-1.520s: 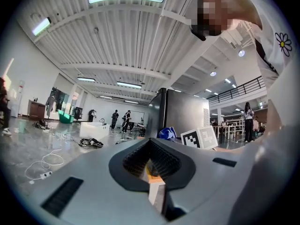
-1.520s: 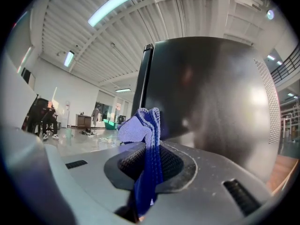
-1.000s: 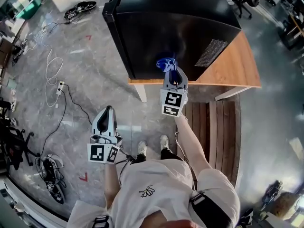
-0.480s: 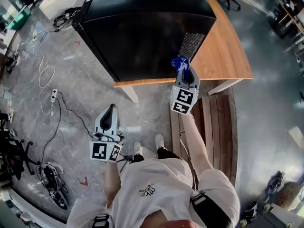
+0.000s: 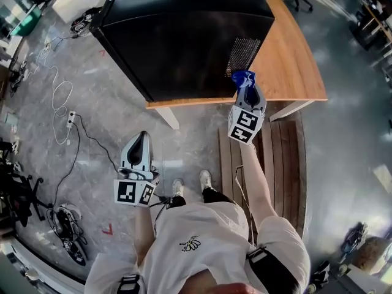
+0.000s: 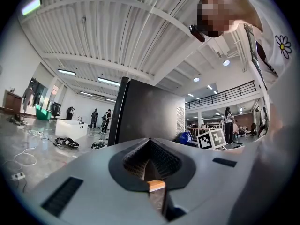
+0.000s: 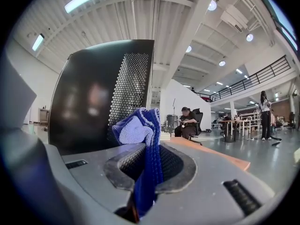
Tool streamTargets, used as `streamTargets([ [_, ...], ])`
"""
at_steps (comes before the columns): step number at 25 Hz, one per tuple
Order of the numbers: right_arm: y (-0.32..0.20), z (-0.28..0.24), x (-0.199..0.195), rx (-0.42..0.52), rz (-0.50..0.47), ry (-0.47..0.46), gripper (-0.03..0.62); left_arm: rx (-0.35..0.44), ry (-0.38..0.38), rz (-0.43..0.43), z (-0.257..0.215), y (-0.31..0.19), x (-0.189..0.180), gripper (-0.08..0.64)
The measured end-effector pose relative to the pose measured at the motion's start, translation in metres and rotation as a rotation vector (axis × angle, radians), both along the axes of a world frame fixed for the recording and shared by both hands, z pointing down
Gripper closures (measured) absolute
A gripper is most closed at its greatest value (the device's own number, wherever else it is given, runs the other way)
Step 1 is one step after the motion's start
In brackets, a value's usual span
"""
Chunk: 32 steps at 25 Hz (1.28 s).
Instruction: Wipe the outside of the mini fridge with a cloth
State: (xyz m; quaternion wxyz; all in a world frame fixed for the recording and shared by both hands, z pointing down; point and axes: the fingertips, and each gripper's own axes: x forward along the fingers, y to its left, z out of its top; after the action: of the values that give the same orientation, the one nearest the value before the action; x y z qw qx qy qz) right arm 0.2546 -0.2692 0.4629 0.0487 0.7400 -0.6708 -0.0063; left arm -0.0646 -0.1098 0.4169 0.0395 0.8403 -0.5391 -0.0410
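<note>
A black mini fridge (image 5: 184, 35) stands on a wooden table (image 5: 294, 66); its near side has a perforated vent panel (image 5: 242, 55). My right gripper (image 5: 244, 81) is shut on a blue cloth (image 5: 243, 77), held just off the fridge's near right corner, beside the vent. In the right gripper view the blue cloth (image 7: 140, 139) bunches out between the jaws, with the fridge (image 7: 98, 97) close ahead. My left gripper (image 5: 139, 149) hangs low over the floor, away from the fridge, jaws together and holding nothing; the fridge (image 6: 145, 116) stands ahead in its view.
A wooden bench (image 5: 269, 158) runs under the table's near edge. Cables and a power strip (image 5: 69, 120) lie on the floor at left, with shoes (image 5: 82, 23) farther back. Office chairs stand behind the table. People are standing in the distance.
My right gripper has moved right with the cloth, from the middle of the fridge's near face to its right corner by the vent. The left gripper barely moved.
</note>
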Motion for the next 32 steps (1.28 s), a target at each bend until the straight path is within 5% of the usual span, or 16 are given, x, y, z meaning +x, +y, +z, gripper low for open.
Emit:
streamTargets([
  [8,0.023,0.001,-0.001,-0.015,0.065,-0.073,0.531,0.0,-0.009,-0.007,-0.004,0.009,-0.014,0.555],
  [14,0.039,0.003,-0.115,-0.018,-0.145,-0.12,0.531,0.024,-0.011,-0.035,-0.01,0.015,-0.047,0.555],
  [21,0.038,0.013,-0.276,-0.061,-0.391,-0.142,0.531,0.009,0.014,-0.161,-0.004,0.041,-0.12,0.555],
  [32,-0.007,0.039,-0.385,-0.079,-0.434,-0.094,0.531,-0.035,0.004,-0.401,0.01,0.103,-0.233,0.555],
])
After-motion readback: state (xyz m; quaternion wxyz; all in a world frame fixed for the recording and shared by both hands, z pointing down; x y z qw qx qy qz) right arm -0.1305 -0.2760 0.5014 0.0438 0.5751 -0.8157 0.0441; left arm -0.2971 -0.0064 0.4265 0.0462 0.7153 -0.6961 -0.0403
